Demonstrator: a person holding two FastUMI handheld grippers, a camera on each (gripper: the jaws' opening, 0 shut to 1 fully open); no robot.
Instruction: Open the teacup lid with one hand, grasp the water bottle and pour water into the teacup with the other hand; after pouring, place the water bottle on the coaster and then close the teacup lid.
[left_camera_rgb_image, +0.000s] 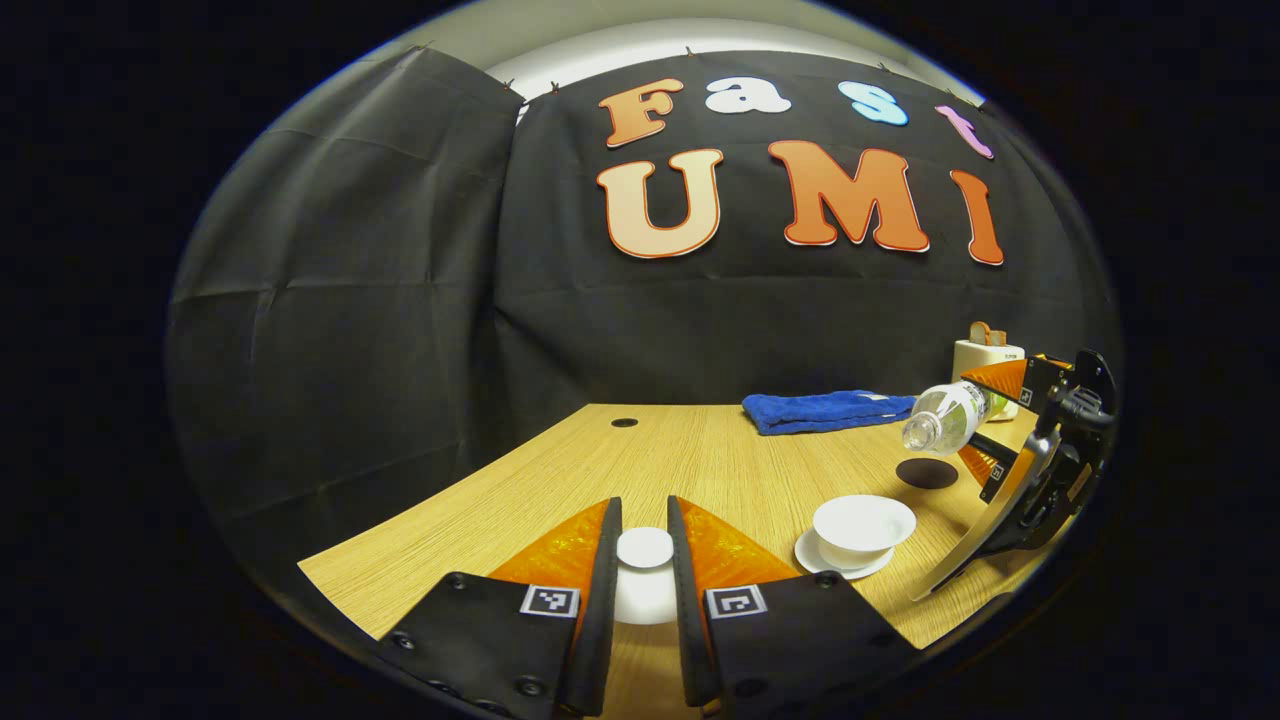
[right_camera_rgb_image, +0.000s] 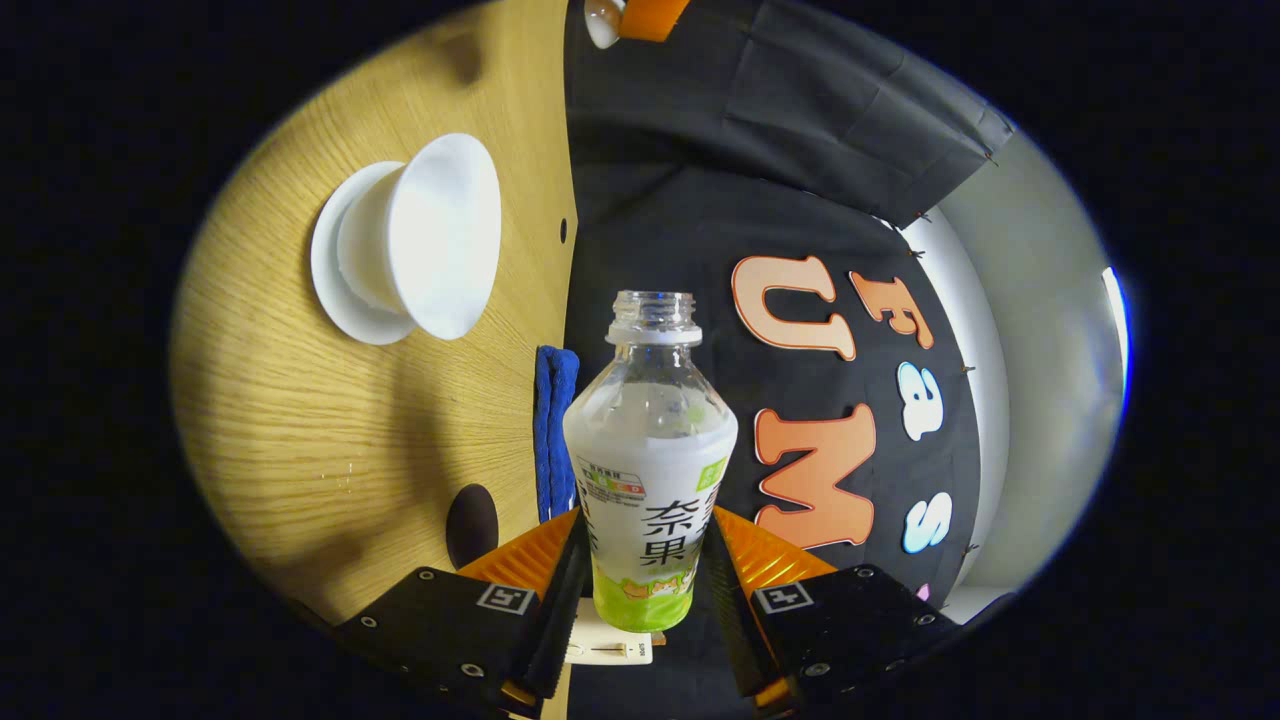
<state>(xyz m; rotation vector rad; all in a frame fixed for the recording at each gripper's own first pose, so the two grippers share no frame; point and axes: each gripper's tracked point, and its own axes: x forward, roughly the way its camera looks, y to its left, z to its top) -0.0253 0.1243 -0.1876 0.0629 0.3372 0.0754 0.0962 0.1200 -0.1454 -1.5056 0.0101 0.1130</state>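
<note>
Thin, light and easily dented, the uncapped water bottle (right_camera_rgb_image: 650, 470) lies tipped sideways above the tabletop (left_camera_rgb_image: 700, 470) near the open teacup (left_camera_rgb_image: 863, 528), right gripper (right_camera_rgb_image: 645, 575) fingers pinching its labelled belly, left gripper (left_camera_rgb_image: 645, 565) fingers pinching the fragile lid (left_camera_rgb_image: 645, 548)

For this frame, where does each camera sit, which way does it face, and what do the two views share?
Left gripper view: rides the left gripper, level over the table, facing the back wall; its fingers clamp the lid; the right gripper tips the bottle at far right.
Right gripper view: rides the right gripper, rolled sideways, so the table stands at left; its fingers clamp the bottle.
Shared: teacup on its saucer, coaster, blue towel.
</note>
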